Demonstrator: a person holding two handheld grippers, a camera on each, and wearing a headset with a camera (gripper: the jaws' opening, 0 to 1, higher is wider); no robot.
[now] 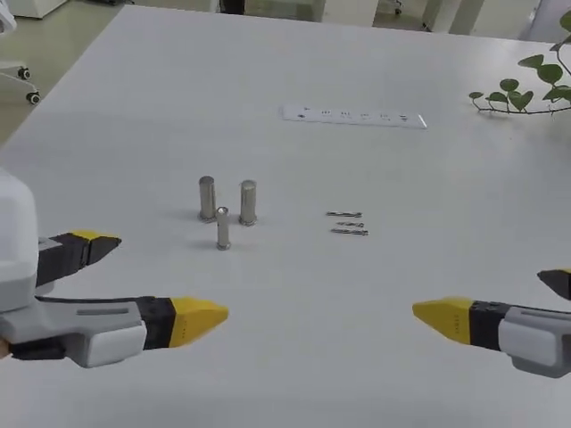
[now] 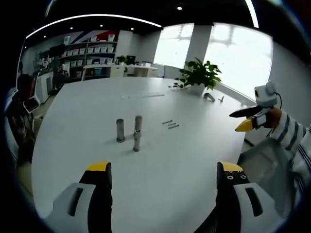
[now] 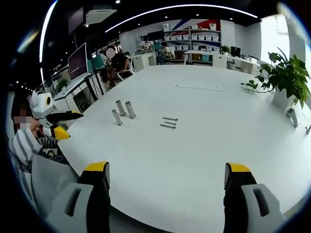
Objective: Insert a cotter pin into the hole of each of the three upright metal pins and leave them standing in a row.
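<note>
The wide white table (image 1: 294, 374) is spread across the head view. The yellow-tipped left gripper (image 1: 156, 278) is held at lower left, jaws parted and empty. The yellow-tipped right gripper (image 1: 482, 294) is held at lower right, likewise parted and empty. Three upright grey metal pins (image 1: 248, 202) are clustered left of centre, not yet in a row. Three small silver cotter pins (image 1: 350, 224) are laid flat just right of centre, long axes running left-right. The right gripper is judged the nearer.

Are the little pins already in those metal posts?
No, the three cotter pins lie on the table apart from the upright metal pins.
</note>
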